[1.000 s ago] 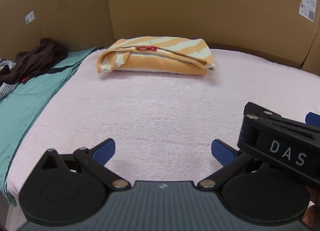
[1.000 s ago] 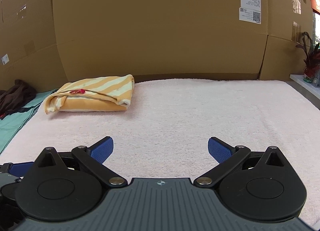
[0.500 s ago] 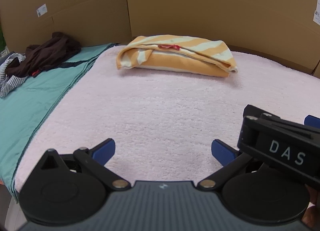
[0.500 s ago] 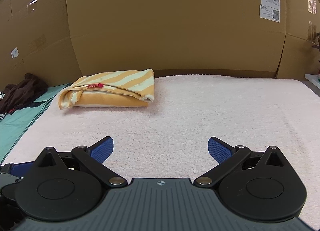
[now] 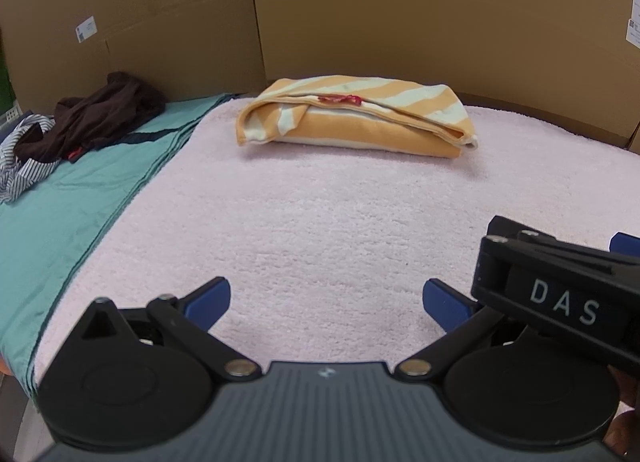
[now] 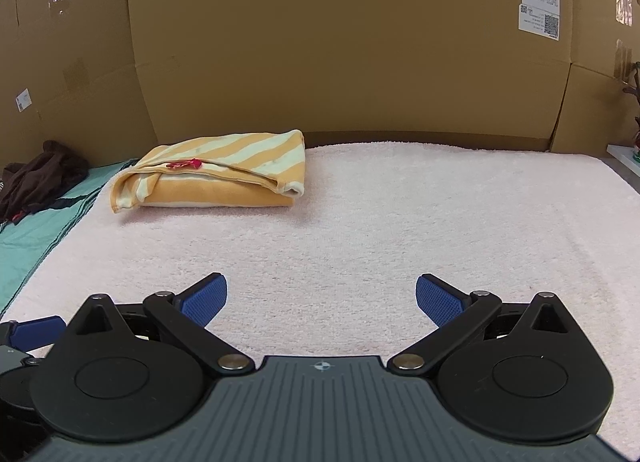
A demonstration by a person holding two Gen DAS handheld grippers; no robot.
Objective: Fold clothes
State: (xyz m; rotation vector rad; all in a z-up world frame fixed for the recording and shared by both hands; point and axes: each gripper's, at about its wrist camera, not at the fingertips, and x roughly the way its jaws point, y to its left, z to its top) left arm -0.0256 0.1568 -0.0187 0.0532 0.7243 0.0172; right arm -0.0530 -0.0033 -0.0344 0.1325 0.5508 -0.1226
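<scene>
A folded orange and cream striped garment (image 5: 356, 122) with a small red mark lies at the back of the pink towel (image 5: 320, 222); it also shows in the right wrist view (image 6: 212, 174). My left gripper (image 5: 326, 302) is open and empty, low over the towel's near part. My right gripper (image 6: 322, 300) is open and empty beside it; its black body marked DAS (image 5: 560, 294) shows at the right of the left wrist view. A dark brown garment (image 5: 96, 114) and a striped shirt (image 5: 24, 154) lie heaped on the left.
A teal cloth (image 5: 60, 214) covers the surface left of the towel. Cardboard walls (image 6: 340, 42) close off the back and left. A white shelf edge with a plant (image 6: 630, 142) is at far right.
Both grippers have turned to the left: the folded striped garment and the heap of clothes have shifted rightwards in both views. Both grippers stay open and empty.
</scene>
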